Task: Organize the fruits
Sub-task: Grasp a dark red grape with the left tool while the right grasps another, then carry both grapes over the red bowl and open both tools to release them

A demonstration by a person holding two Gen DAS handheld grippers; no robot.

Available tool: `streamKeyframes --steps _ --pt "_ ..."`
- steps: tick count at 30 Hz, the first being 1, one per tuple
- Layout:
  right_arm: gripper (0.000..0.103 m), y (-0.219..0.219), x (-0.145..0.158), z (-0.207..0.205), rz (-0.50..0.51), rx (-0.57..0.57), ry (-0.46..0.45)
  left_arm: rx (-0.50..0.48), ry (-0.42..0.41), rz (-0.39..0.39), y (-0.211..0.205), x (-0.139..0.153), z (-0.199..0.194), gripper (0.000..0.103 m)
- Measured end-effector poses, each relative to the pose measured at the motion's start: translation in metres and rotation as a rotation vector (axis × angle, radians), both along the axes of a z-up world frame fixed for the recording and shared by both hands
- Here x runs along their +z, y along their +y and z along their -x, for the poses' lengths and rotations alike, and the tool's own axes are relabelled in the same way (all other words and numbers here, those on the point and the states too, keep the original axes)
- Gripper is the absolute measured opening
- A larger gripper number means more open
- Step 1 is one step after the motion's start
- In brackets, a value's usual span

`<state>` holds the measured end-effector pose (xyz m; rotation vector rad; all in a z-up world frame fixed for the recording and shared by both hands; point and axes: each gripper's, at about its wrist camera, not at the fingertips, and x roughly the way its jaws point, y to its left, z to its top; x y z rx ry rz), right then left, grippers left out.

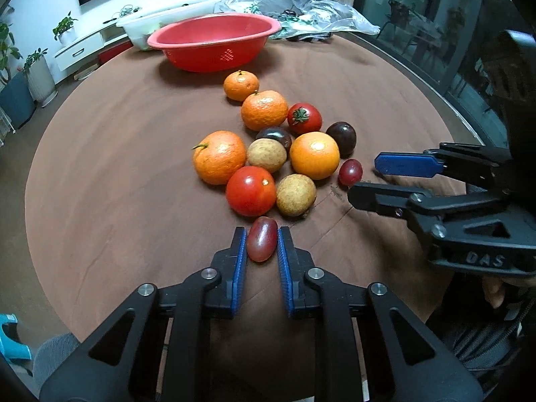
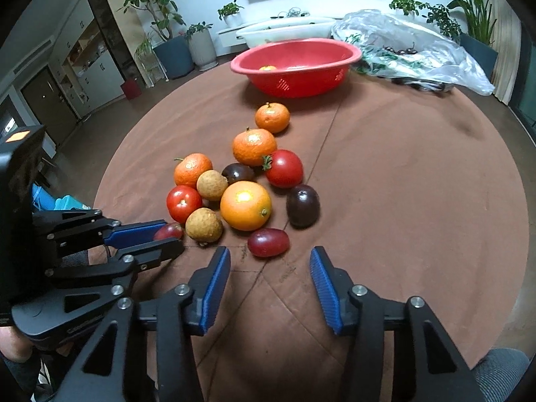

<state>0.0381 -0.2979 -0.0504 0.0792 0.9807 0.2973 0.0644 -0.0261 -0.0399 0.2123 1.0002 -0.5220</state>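
Filling most of both frames, the table (image 1: 100, 167) carries a red basket (image 1: 214, 42) at upper centre and a fruit pile (image 1: 268, 154) mid-frame. At lower centre of the left view, the left claw (image 1: 262, 244) is clamped on a grape (image 1: 262, 238). The right claw (image 2: 269, 264) stands apart just below another grape (image 2: 268, 242).

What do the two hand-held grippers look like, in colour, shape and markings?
Both the left gripper and the right gripper are matte black plastic frames with triangular cut-outs and silver round bolts. The jaws carry blue ribbed pads. The left wrist view shows raised letters reading "DAS" on the right gripper's body. No cables are visible.
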Motion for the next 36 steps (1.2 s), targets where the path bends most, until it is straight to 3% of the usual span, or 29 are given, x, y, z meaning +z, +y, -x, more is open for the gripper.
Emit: streamKeyframes --steps 13,21,36 --pt "0.033 0.014 -0.006 -0.012 0.063 0.006 -0.004 0.023 -0.005 0.040 0.012 -0.001 0.006 0.017" --pt "0.029 0.019 -0.006 -0.008 0.114 0.021 -0.019 0.026 -0.009 0.053 0.014 -0.002 0.008 0.017" --pt "0.029 0.017 0.008 0.004 0.057 0.029 -0.032 0.038 -0.016 0.092 0.019 0.004 0.011 0.017"
